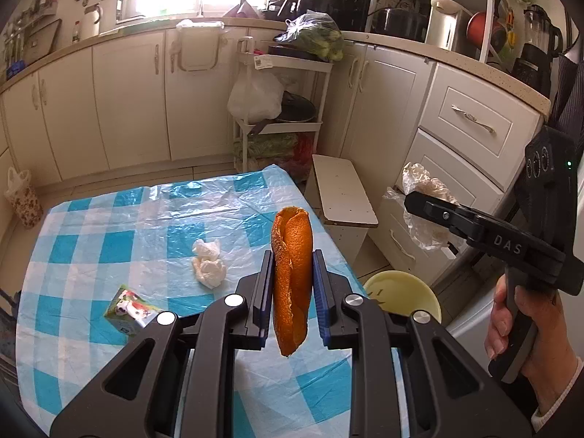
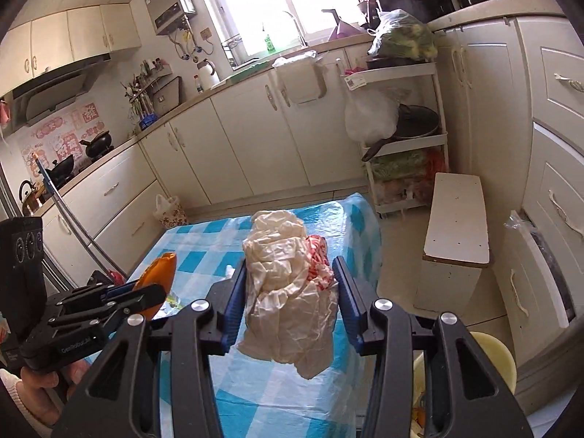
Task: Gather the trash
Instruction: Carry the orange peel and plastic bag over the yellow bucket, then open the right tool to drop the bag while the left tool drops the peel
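Note:
My left gripper (image 1: 292,273) is shut on a long curl of orange peel (image 1: 292,277), held upright above the table's blue-and-white checked plastic cover (image 1: 109,248). My right gripper (image 2: 290,292) is shut on a crumpled cream plastic wrapper (image 2: 288,292) with a red-and-white patch. That wrapper (image 1: 423,189) also shows in the left wrist view, right of the table. The orange peel (image 2: 157,277) shows at the left of the right wrist view. On the table lie a crumpled white tissue (image 1: 208,266) and a small green carton (image 1: 129,310). A pale yellow bin (image 1: 405,292) stands by the table's right side.
A white stool (image 1: 343,193) stands past the table's far right corner. A white shelf cart (image 1: 281,109) holds bags and a pan. Cream kitchen cabinets (image 1: 127,102) run behind, and drawers (image 1: 471,120) line the right. A floral bag (image 1: 23,200) sits on the floor at left.

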Demonstrator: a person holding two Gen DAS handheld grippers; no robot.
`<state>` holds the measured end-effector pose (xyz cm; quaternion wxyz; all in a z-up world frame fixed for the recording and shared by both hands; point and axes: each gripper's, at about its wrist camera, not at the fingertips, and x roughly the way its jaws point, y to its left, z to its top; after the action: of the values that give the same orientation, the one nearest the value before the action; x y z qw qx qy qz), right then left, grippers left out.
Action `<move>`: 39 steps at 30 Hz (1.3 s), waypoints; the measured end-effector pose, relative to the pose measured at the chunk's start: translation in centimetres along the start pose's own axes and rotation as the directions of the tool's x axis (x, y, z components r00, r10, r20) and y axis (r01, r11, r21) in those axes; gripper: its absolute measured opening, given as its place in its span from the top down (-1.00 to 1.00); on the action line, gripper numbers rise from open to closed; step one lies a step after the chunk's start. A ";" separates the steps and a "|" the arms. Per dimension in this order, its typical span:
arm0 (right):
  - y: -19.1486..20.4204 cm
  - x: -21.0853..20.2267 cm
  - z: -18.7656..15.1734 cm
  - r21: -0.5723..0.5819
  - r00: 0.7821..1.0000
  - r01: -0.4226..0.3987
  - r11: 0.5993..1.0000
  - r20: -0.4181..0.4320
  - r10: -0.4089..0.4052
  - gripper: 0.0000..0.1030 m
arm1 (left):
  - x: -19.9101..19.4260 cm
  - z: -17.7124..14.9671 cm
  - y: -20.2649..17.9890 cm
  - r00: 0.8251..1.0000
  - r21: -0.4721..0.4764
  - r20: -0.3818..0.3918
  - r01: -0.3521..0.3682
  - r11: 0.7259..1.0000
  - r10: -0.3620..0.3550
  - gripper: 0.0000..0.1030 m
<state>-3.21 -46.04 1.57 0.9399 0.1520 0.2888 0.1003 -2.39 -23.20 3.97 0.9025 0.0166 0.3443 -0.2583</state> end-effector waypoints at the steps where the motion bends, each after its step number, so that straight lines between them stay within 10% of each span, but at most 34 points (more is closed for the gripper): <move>1: -0.7 0.0 0.0 0.017 1.000 0.006 1.000 -0.001 -0.006 0.12 | 0.2 0.1 -0.4 1.000 0.006 -0.001 0.003 1.000 -0.003 0.62; 29: -12.0 2.2 -2.3 0.299 0.963 0.222 0.928 -0.216 -0.161 0.09 | 3.5 -0.5 -5.5 0.998 0.058 -0.036 0.061 0.996 -0.059 0.62; 39: -15.0 4.7 -5.5 0.314 0.883 0.364 0.877 -0.417 -0.216 0.08 | 3.7 -0.9 -7.2 0.995 0.075 -0.046 0.094 0.993 -0.091 0.62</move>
<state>-1.03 -57.49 -10.27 0.8244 0.2654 0.4941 -0.0760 -4.06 -30.94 2.06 0.8806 0.0409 0.3537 -0.3126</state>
